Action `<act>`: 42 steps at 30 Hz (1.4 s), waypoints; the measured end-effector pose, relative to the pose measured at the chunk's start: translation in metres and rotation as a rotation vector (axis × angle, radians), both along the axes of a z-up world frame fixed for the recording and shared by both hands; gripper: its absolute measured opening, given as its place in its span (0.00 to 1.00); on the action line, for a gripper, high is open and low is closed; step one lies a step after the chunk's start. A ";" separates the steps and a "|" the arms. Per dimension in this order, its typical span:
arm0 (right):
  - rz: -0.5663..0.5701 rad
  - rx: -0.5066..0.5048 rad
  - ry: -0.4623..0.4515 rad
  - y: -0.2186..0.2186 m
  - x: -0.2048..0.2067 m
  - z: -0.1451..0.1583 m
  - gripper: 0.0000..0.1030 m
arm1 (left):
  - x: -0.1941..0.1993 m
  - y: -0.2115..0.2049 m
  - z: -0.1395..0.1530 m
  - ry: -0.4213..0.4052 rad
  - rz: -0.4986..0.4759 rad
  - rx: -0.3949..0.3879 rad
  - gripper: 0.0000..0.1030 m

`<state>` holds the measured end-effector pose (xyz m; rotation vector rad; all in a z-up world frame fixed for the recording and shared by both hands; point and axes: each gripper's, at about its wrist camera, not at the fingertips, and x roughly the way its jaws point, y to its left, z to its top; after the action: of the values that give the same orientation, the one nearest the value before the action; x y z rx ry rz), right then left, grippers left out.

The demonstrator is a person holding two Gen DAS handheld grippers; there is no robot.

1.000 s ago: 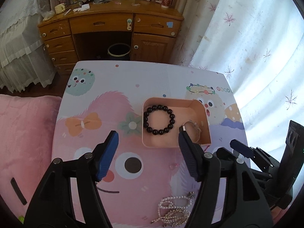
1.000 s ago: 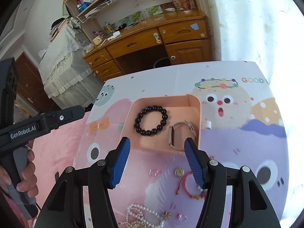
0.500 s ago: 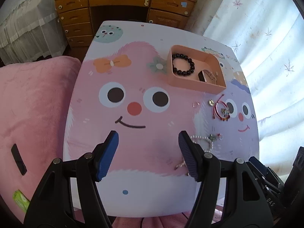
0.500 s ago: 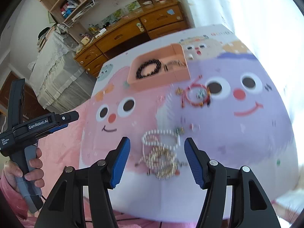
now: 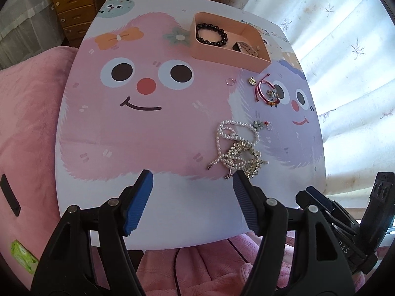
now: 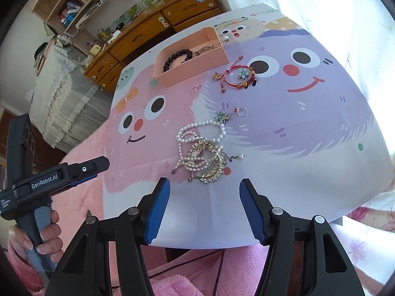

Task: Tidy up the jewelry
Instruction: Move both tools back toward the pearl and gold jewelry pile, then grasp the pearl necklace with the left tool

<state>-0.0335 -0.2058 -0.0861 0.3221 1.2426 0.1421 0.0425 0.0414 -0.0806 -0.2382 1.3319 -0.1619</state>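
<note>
Both grippers have drawn back from the pink tray (image 5: 229,54) toward the table's near edge; the tray sat just beyond the fingertips and now lies far off at 1 o'clock in the left wrist view.

Done: a black bead bracelet (image 5: 211,34) and a watch (image 5: 244,48) lie in the tray. Left, all loose on the table (image 5: 172,209): a pearl necklace (image 6: 197,135) tangled with a gold comb (image 6: 209,165); a red cord bracelet (image 6: 238,77); a gold charm (image 6: 217,75); two small rings (image 6: 242,111).

Left gripper (image 5: 192,197) and right gripper (image 6: 205,204): jaws apart, nothing between them.

Hard to make out: where necklace ends and comb begins; the tray wall partly hides the watch.
</note>
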 end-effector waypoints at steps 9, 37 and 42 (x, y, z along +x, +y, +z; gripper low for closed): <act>0.303 -0.146 -0.093 0.013 0.008 -0.001 0.50 | -0.007 -0.031 -0.035 0.055 0.038 -0.051 0.63; 0.704 -0.297 -0.360 -0.026 0.103 -0.096 0.33 | -0.006 -0.083 -0.110 -0.066 0.534 -0.016 0.49; 0.699 -0.273 -0.336 -0.025 0.124 -0.108 0.33 | 0.002 -0.094 -0.114 -0.088 0.516 0.111 0.38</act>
<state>0.0902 -0.2308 -0.1939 -0.3741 0.9786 0.5946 0.0447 -0.0525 -0.1945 -0.4652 1.1492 0.3318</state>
